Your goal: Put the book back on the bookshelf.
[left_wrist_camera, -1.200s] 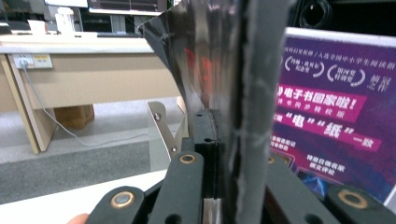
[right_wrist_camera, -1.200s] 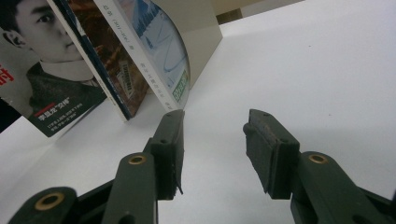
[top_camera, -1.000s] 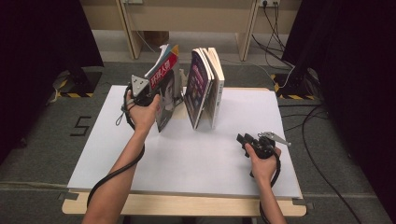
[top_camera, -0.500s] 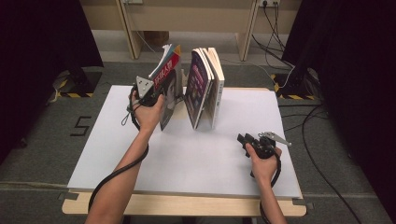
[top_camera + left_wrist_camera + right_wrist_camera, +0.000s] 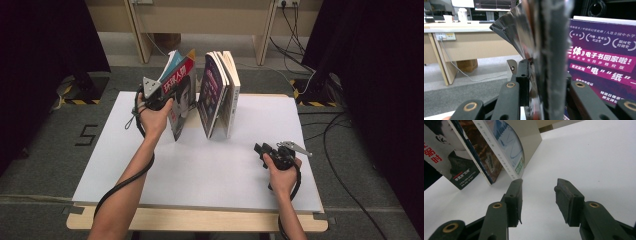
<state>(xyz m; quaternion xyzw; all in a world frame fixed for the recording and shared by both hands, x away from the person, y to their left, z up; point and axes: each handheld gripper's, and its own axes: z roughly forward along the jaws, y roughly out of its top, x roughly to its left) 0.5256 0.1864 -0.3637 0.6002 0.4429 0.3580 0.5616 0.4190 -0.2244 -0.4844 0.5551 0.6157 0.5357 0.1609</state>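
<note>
Left of the purple book (image 5: 212, 95), my left gripper (image 5: 544, 75), jaws just opening, straddles two upright leaning books (image 5: 181, 97); right gripper (image 5: 537, 197) gapes empty.

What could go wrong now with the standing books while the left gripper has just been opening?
The left gripper has just been opening, with the red-covered book still between its jaws. That book leans and may topple once free. If it falls toward the purple book, that tilted stack might slide down too. The right gripper rests open, apart from the books, so it probably cannot catch them.
</note>
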